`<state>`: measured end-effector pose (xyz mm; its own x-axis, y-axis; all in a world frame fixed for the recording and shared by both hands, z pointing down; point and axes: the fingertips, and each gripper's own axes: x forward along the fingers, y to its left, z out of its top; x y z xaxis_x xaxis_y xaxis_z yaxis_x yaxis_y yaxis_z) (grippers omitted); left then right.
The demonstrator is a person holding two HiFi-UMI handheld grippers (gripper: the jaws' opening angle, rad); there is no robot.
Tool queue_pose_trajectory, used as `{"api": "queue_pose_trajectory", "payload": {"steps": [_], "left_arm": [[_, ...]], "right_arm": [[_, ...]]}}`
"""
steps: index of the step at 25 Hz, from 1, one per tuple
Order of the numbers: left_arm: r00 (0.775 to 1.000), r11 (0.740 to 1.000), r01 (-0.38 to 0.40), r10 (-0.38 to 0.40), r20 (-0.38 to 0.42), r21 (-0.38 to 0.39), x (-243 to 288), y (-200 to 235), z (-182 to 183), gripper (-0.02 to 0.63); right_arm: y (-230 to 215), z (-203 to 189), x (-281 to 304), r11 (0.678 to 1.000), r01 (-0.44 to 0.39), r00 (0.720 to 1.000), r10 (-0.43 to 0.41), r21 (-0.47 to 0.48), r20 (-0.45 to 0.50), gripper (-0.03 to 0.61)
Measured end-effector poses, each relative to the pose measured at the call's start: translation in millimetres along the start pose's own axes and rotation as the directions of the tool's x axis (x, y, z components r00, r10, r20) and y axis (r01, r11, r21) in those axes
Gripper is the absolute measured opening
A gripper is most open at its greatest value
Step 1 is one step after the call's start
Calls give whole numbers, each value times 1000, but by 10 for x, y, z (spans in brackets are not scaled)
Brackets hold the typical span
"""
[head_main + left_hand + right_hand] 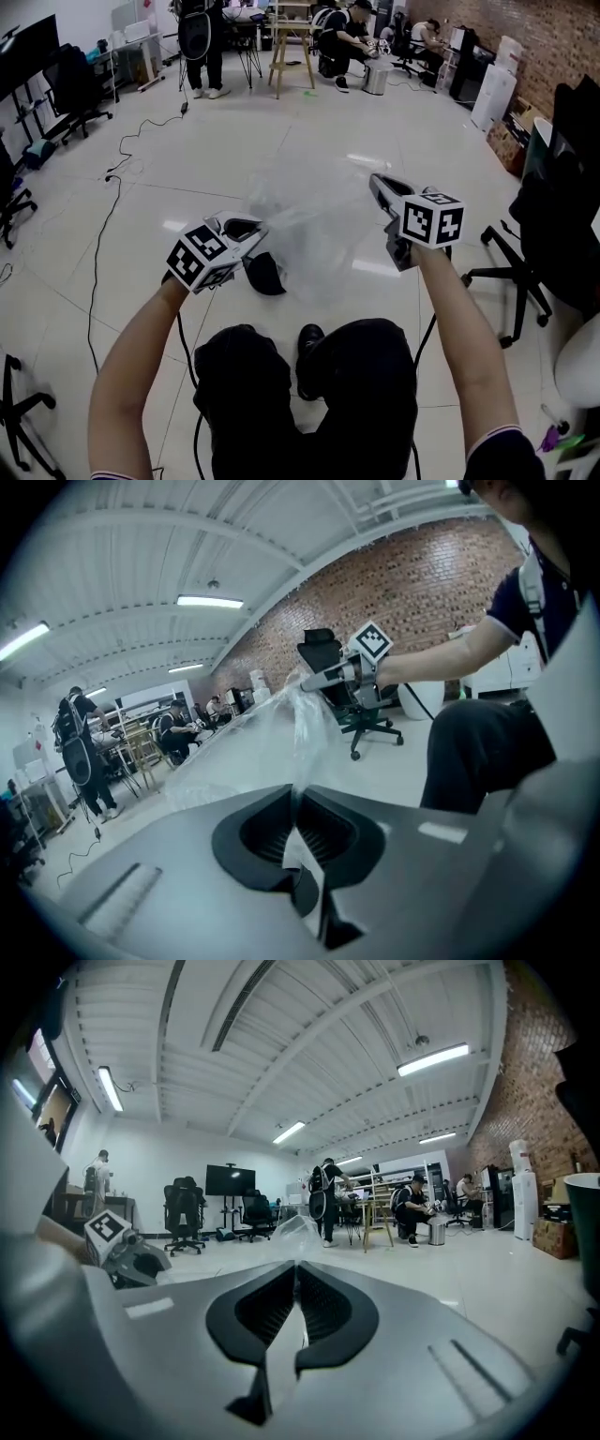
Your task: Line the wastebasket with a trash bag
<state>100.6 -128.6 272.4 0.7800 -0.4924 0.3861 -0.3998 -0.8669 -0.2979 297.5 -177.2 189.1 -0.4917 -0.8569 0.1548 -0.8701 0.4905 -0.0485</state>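
Note:
A clear, thin trash bag hangs stretched between my two grippers above the pale tiled floor. My left gripper is shut on one edge of it; in the left gripper view the film rises out of the closed jaws towards the right gripper. My right gripper is shut on the other edge, with a strip of film pinched between its jaws and the crumpled bag just beyond. The left gripper shows low at the left of the right gripper view. A dark bin rim shows at that view's right edge.
A black office chair stands close on the right. A cable runs across the floor at left. A black shoe lies below the bag. Several people, a wooden stool and a metal bin are far back.

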Motion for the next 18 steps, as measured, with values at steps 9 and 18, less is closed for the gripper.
{"api": "queue_pose_trajectory", "payload": {"steps": [9,18], "left_arm": [[994,998,66,-65,-86,13,-282,-366,-56,12],[988,994,99,-103,-113,-41,-346,-657,-239,12]], "right_arm": [[146,-692,-252,999,-32,991,34,17,-133,2],[320,-1185,-371,995,-94,961,95,17,-259,2]]}}
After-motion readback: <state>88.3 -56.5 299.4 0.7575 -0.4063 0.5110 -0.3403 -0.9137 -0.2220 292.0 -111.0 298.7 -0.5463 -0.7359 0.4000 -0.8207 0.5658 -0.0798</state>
